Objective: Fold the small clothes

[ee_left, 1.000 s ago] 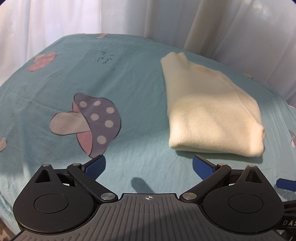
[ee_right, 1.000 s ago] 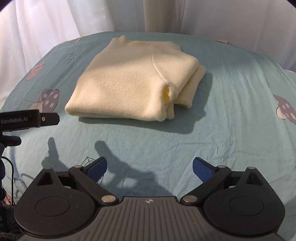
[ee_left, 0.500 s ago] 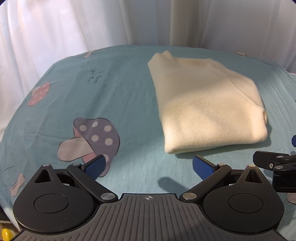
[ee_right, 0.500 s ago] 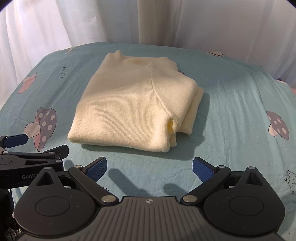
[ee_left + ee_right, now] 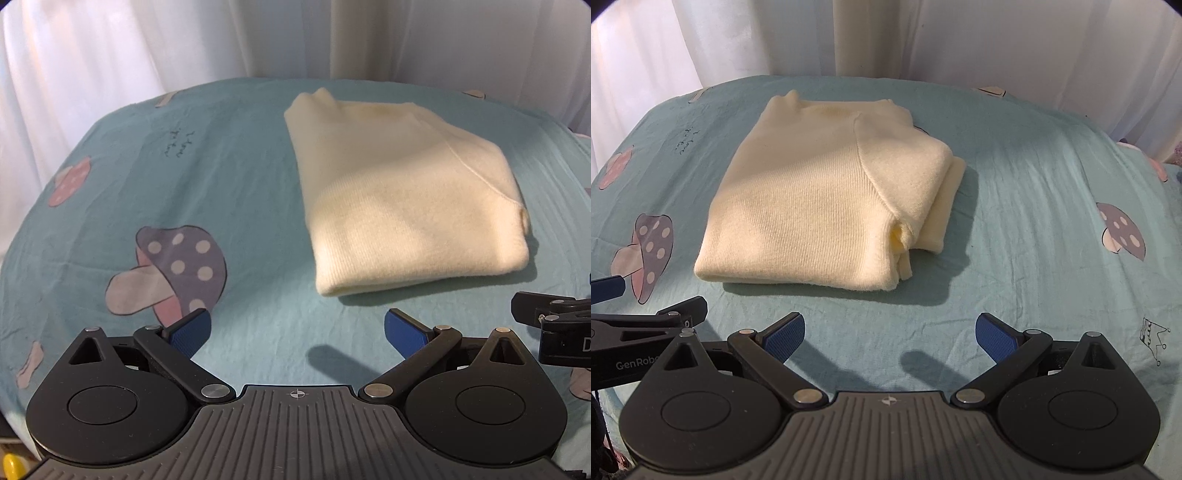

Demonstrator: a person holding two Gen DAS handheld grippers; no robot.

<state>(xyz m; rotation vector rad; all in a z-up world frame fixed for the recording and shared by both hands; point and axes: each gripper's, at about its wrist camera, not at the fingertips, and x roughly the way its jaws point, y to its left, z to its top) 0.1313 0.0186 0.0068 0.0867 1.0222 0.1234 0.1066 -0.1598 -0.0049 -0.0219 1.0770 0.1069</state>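
A cream sweater is seen lying on a teal sheet printed with mushrooms, already folded into a compact, roughly rectangular packet. Its folded edge is turned toward the cameras, and the layered ends are stacked at its right side, where a small pucker is visible. A white curtain hangs behind the bed.

The left gripper is held above the sheet just short of the sweater's near left corner, its blue pads spread wide with nothing between them. The right gripper is held likewise before the near edge, fingers apart and empty. Neither is touching the cloth.

The folding itself is judged to be finished or nearly so; the step in hand appears to be a pause for checking the result. If anything more is called for, it is likely a tidying of the loose layers at the right side, for which the right gripper would have to be brought low to the sheet and closed only on the stray edge, so that the stack is not dragged open.
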